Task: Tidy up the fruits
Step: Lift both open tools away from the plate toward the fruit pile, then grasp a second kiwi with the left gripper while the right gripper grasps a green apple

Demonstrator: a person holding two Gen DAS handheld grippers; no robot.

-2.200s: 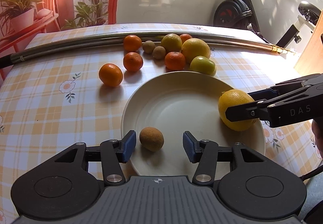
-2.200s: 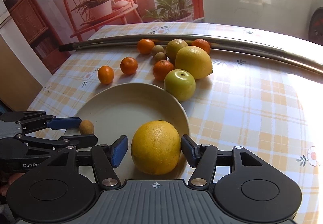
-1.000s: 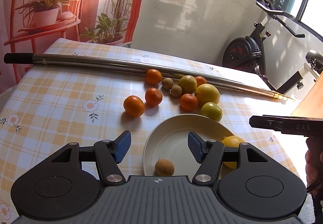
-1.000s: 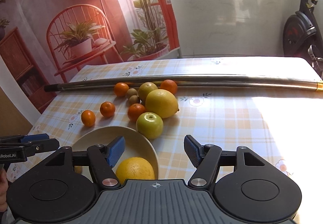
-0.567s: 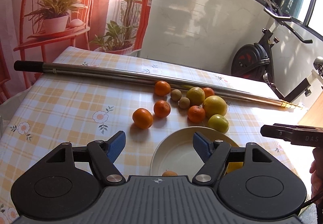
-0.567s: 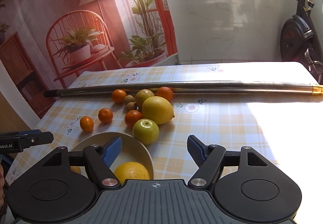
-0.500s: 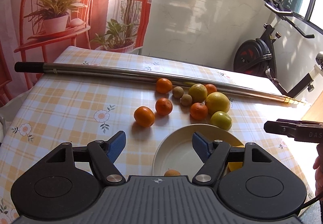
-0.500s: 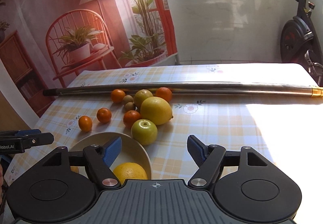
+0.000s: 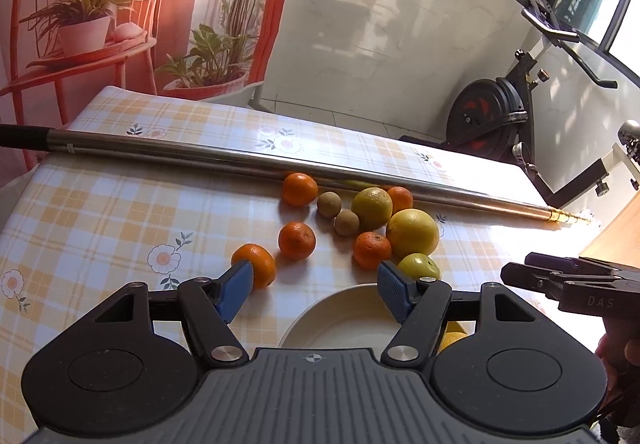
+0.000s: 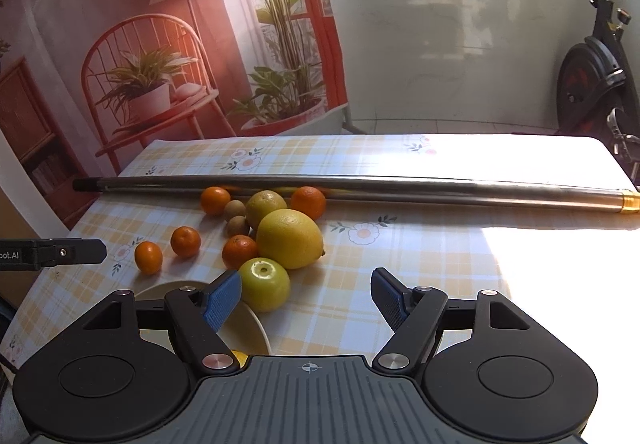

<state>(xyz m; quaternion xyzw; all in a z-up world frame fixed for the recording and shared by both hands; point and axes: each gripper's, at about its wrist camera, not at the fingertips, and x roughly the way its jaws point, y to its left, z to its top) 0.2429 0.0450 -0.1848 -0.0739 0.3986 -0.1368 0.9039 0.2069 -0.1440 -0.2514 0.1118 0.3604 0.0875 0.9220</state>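
A checked cloth covers the bench point(image 9: 100, 212) beside an exercise bike point(image 9: 496, 116). Both the left claw point(image 9: 316, 286) and right claw point(image 10: 306, 294) hang spread wide and empty above the plate point(image 9: 340, 318) and loose fruit point(image 9: 412, 232).

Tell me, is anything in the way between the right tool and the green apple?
Nothing visible is. The right tool is open and empty, and the green apple sits just ahead beside its left finger, right by the plate rim. Only bare tablecloth lies between them.
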